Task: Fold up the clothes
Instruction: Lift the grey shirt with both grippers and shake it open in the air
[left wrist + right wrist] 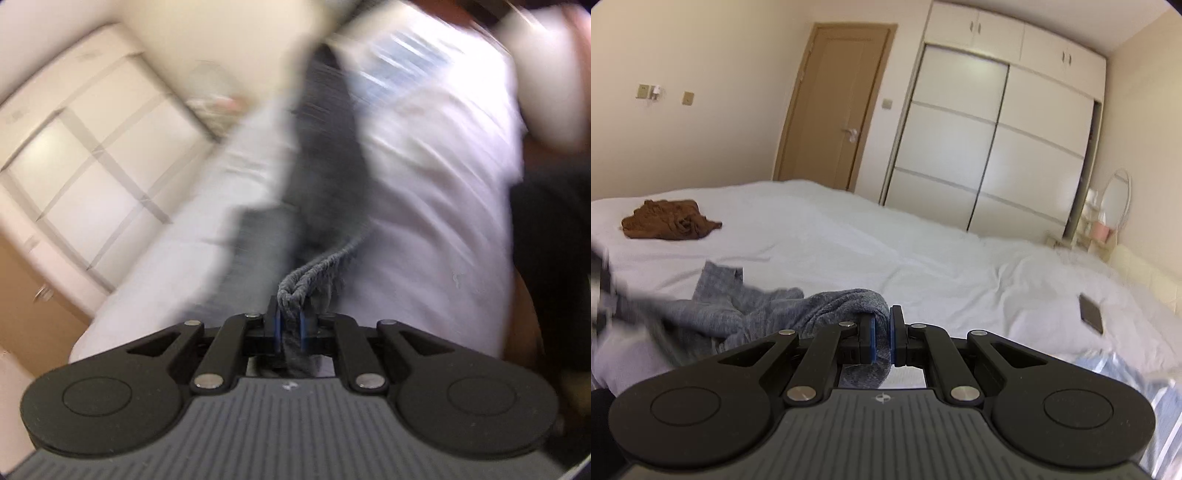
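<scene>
Both grippers — left [290, 317], right [881, 325] — clamped on grey knit garment [768, 306]

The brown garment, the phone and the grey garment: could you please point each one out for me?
Brown garment [670, 219], right wrist view, middle of the crumpled heap.
Phone [1091, 314], right wrist view, centre of its dark face.
Grey garment [768, 306], right wrist view, bunched middle.

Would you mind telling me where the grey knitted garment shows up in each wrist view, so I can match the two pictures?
Left wrist view: grey knitted garment runs up the centre, blurred, its ribbed edge clamped in the left gripper.
Right wrist view: it lies lower left across the bed, one end clamped in the right gripper.
Shared landmark: the white sliding wardrobe, at left in the left wrist view.
</scene>
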Motion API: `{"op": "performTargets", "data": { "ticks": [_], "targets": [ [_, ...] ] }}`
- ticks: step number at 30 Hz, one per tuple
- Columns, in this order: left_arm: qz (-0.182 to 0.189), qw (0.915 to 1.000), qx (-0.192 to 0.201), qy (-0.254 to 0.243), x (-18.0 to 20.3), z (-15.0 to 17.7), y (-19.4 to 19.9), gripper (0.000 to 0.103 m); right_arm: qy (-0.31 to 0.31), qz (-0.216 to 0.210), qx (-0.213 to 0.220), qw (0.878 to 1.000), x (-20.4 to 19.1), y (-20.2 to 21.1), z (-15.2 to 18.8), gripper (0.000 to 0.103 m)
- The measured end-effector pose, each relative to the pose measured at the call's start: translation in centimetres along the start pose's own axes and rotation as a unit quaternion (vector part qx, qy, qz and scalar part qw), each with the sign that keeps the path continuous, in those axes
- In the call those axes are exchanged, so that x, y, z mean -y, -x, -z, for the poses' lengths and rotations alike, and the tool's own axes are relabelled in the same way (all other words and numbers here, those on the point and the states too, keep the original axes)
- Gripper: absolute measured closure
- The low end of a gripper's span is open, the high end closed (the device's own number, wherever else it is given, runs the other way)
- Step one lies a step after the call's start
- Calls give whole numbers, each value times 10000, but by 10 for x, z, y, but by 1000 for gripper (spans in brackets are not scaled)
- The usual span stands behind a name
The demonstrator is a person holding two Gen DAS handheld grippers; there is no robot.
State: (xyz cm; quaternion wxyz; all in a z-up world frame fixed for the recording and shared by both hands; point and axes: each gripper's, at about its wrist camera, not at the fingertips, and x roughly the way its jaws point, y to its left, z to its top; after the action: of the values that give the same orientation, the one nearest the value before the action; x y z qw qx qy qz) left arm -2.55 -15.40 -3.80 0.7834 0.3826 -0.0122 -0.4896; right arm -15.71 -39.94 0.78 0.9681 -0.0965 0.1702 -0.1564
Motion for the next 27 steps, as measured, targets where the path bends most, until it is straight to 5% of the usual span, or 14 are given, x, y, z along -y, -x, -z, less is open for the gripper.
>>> {"op": "performTargets", "data": {
  "ticks": [3, 8, 14, 19, 27],
  "targets": [
    [-634, 9960, 423, 457, -55, -31, 24, 96, 155, 76, 443, 9989, 4, 17, -24, 98],
    [-1610, 9736, 1350, 892, -124, -97, 90, 96, 96, 298, 1431, 9892, 22, 70, -72, 98],
    [-2007, 9534, 1907, 1196, -155, -145, 129, 96, 313, 708, 2279, 9706, 41, 120, -112, 98],
    [-1849, 9597, 1595, 1389, -157, -146, 91, 96, 351, 861, 1961, 9762, 58, 91, -109, 98],
    [-1145, 9745, 216, 1919, -136, -80, -42, 95, 179, 742, 644, 9950, 74, -15, -54, 98]
  ]
}}
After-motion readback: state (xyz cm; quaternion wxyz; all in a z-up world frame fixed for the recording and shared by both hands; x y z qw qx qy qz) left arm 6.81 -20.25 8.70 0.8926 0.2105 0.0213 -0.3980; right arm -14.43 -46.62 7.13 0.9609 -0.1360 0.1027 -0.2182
